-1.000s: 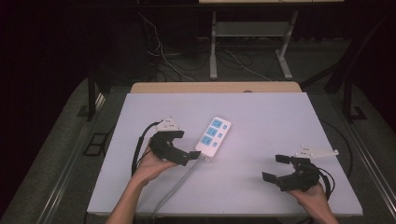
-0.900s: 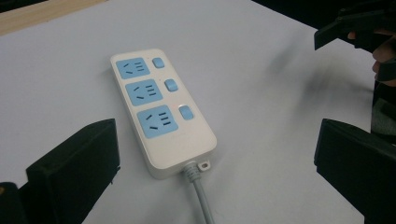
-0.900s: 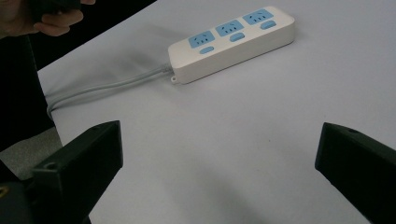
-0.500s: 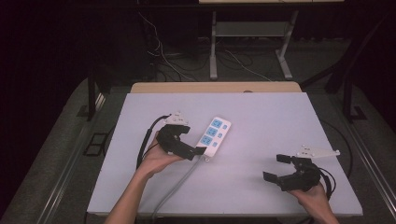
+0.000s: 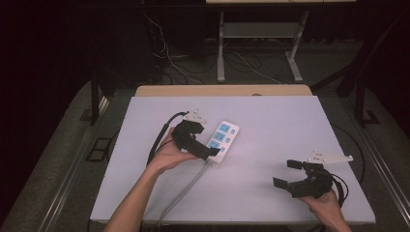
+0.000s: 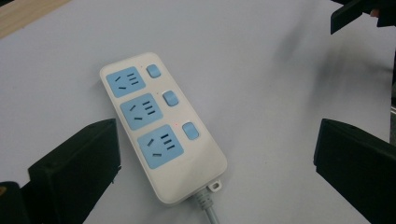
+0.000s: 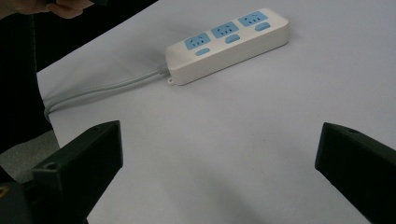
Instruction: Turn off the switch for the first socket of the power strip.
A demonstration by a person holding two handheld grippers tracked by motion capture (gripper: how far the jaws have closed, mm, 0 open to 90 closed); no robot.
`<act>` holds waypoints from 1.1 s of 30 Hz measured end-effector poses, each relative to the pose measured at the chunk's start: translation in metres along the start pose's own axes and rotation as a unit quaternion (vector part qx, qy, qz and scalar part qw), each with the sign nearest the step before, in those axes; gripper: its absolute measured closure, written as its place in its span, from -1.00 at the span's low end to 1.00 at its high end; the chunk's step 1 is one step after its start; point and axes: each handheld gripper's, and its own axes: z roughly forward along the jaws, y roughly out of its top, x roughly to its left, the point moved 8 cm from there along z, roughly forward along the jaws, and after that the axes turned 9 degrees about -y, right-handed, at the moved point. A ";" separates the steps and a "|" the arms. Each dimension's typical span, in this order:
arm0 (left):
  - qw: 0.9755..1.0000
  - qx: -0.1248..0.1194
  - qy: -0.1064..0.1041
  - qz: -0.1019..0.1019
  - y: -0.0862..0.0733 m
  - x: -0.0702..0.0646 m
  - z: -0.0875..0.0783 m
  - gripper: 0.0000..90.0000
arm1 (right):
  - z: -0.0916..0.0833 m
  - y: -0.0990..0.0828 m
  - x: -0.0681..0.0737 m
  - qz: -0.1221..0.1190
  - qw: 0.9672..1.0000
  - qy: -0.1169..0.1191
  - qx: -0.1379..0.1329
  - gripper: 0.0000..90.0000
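Observation:
A white power strip [image 5: 223,139] with three blue sockets and three blue switches lies flat on the white table [image 5: 280,121]. Its grey cable [image 5: 186,186] runs off toward the near edge. My left gripper [image 5: 207,139] hovers open just left of the strip's cable end. In the left gripper view the strip [image 6: 161,126] lies between and beyond the wide-apart jaws of that gripper [image 6: 215,158], nothing held. My right gripper [image 5: 286,174] is open at the near right, well apart from the strip. In the right gripper view the strip [image 7: 229,42] and cable [image 7: 107,88] lie far ahead.
A wooden strip [image 5: 222,90] borders the table's far edge. Beyond it are dark floor, loose cables and metal stand legs [image 5: 221,53]. The right gripper's jaw tip [image 6: 355,14] shows at the top right of the left gripper view.
My left gripper has moved up and right, closer over the cable end of the power strip. The right gripper has stayed in place.

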 end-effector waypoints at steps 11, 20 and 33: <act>0.999 0.037 -0.001 0.016 0.008 0.006 0.013 -0.97 | 0.000 -0.001 0.000 -0.001 1.000 0.000 0.001 -0.99; 0.998 0.064 -0.020 0.021 0.010 0.011 0.025 -0.69 | 0.000 -0.001 -0.001 -0.001 1.000 -0.001 0.003 -0.99; 0.996 0.085 -0.034 0.016 0.008 0.021 0.040 0.03 | 0.000 -0.002 0.000 -0.004 1.000 0.000 0.004 -0.99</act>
